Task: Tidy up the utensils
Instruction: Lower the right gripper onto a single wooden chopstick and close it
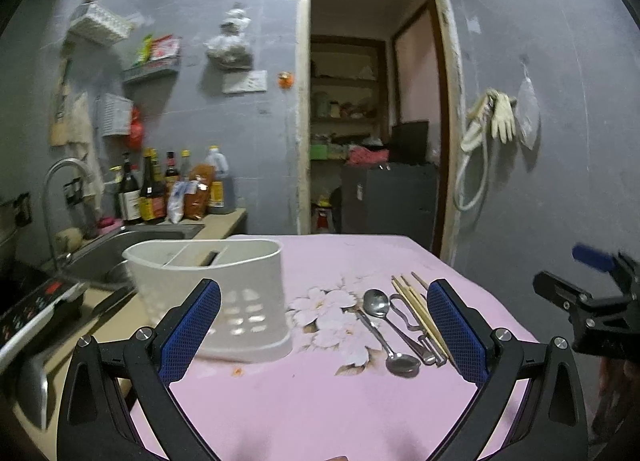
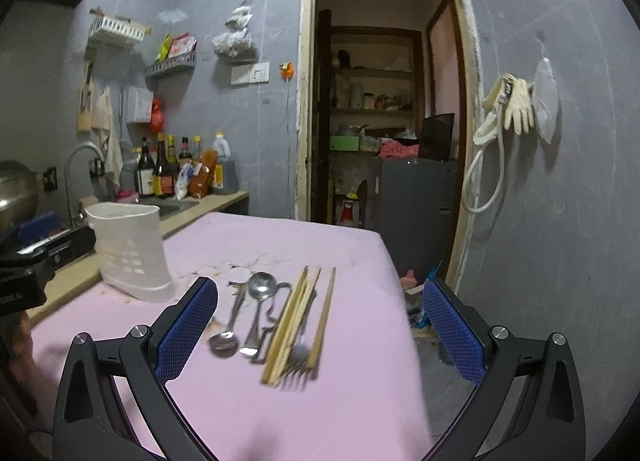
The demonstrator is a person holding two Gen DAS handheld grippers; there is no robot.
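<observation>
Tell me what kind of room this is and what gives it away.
Most likely a small home kitchen: a steel sink with curved faucet, a cluster of dark sauce bottles on the counter, and a white perforated plastic utensil holder beside metal spoons and wooden chopsticks on a pink floral tablecloth.

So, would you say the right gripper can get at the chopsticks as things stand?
Probably yes: the right gripper is open, and the chopsticks lie uncovered on the pink tablecloth between its fingers.
</observation>
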